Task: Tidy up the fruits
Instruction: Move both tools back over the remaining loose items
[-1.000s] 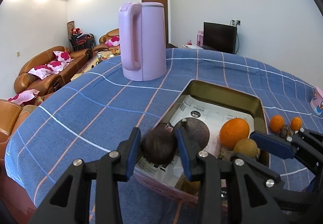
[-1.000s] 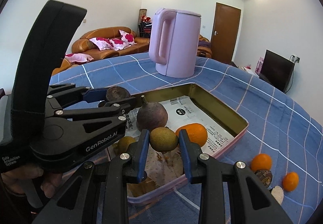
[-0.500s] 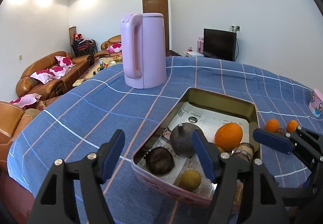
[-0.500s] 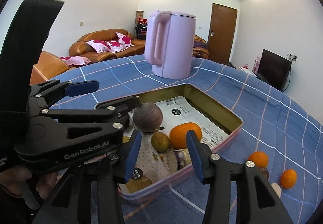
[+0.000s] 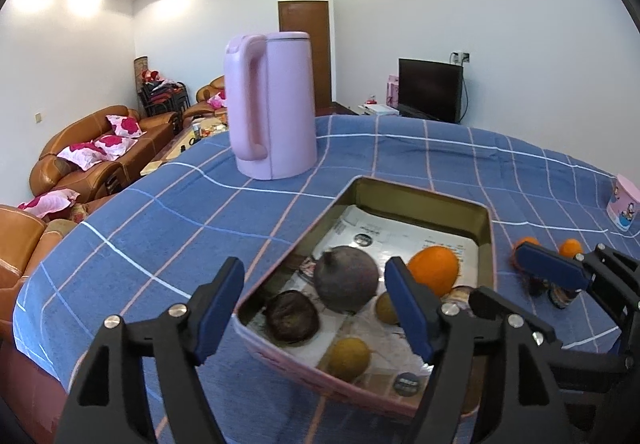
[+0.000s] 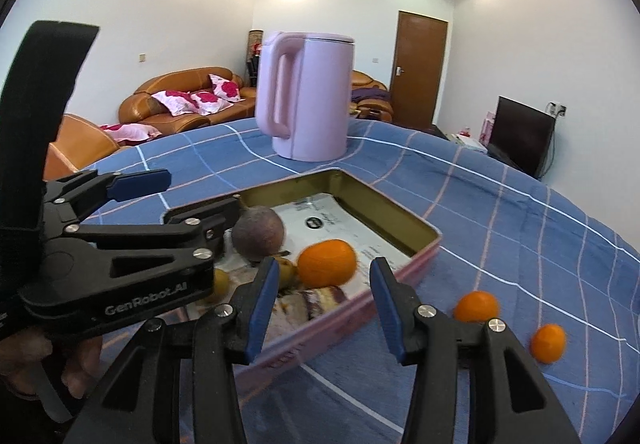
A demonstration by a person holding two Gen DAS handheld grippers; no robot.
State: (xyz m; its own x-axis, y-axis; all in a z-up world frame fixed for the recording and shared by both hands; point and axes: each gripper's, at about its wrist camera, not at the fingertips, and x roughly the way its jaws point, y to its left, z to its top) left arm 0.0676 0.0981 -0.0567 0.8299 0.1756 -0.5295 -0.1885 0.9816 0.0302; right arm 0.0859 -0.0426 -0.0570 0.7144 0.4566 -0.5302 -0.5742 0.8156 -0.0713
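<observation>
A pink tin tray (image 5: 486, 222) (image 6: 424, 244) lined with paper sits on the blue checked tablecloth. In it lie a dark wrinkled fruit (image 5: 292, 316), a big purple round fruit (image 5: 346, 284) (image 6: 258, 234), an orange (image 5: 434, 270) (image 6: 327, 262) and two small yellow-brown fruits (image 5: 348, 358) (image 5: 386, 308). My left gripper (image 5: 314, 306) is open and empty above the tray's near end. My right gripper (image 6: 324, 300) is open and empty over the tray's right rim. Two small oranges (image 6: 476, 306) (image 6: 548, 342) lie on the cloth right of the tray.
A tall pink kettle (image 5: 272, 106) (image 6: 306, 96) stands on the table behind the tray. A small pink box (image 5: 622, 202) sits at the far right edge. Brown sofas and a TV lie beyond the table.
Both grippers opened, dropping the dark fruit and the yellow-brown fruit into the tray, then pulled back and up. The right gripper shifted right toward the loose oranges.
</observation>
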